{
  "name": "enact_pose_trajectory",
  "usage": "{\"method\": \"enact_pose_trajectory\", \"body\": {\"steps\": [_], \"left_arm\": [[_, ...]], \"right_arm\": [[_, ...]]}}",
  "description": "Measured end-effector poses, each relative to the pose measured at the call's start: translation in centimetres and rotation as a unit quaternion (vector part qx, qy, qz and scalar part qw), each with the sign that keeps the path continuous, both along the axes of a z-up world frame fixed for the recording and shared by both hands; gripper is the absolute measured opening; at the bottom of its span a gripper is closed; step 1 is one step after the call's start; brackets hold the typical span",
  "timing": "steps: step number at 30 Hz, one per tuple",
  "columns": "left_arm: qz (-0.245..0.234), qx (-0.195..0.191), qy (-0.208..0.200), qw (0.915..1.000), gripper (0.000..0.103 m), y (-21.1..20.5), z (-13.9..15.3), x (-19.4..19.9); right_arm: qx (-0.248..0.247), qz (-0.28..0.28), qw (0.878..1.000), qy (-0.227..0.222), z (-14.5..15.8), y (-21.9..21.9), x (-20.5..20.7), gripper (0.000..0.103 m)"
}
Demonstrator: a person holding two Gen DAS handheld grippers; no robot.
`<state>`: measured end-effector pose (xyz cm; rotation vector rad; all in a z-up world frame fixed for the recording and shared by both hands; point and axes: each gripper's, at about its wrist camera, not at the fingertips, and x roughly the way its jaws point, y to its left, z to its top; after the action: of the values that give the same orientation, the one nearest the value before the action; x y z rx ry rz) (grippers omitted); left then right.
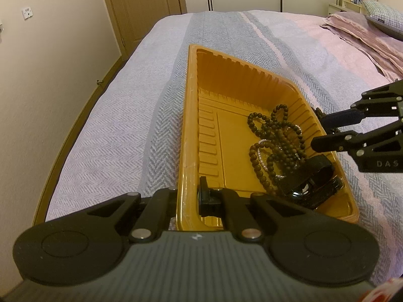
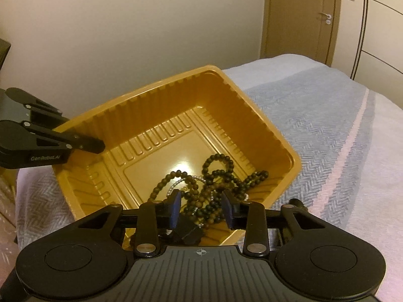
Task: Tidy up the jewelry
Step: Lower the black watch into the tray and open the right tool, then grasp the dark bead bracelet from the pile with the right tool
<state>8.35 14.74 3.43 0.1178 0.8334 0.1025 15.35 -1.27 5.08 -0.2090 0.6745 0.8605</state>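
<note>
A yellow plastic tray [image 1: 191, 115] [image 2: 141, 100] lies on the bed. In its near corner is a tangle of dark bead strings [image 1: 277, 136] [image 2: 219, 173] with a thin white pearl bracelet [image 1: 262, 156] [image 2: 176, 182] and a black watch [image 1: 312, 176]. My left gripper [image 1: 187, 198] [image 2: 98, 146] is shut on the tray's side rim, one finger inside and one outside. Over the bead pile my right gripper [image 2: 201, 201] [image 1: 320, 132] stands open. Beads show below its gap, and its blue pads [image 2: 176, 209] press on nothing.
The bed cover [image 1: 113, 138] is striped grey, blue and pink. A folded pink blanket [image 1: 365, 40] and a pillow lie at the far right. The bed's left edge drops off beside a wall with a door [image 1: 143, 5].
</note>
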Motion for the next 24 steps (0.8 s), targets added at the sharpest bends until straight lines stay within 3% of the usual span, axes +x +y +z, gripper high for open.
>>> {"method": "enact_pose_trajectory", "body": {"steps": [7,12,17,24], "left_arm": [[0.001,-0.001,-0.001,1.0000,0.003,0.0,0.0,0.0],[0.001,-0.001,-0.001,1.0000,0.003,0.1,0.0,0.0],[0.002,-0.001,-0.001,1.0000,0.003,0.1,0.0,0.0],[0.003,0.000,-0.001,1.0000,0.003,-0.1,0.0,0.0]], "right_arm": [[0.022,-0.035,0.999,0.002,0.4,-2.7,0.5,0.037],[0.055,-0.119,0.991,0.025,-0.5,-8.0,2.2,0.037],[0.033,-0.189,0.981,0.037,-2.7,-11.8,3.9,0.037],[0.014,-0.185,0.982,0.041,-5.1,-12.4,4.5,0.037]]}}
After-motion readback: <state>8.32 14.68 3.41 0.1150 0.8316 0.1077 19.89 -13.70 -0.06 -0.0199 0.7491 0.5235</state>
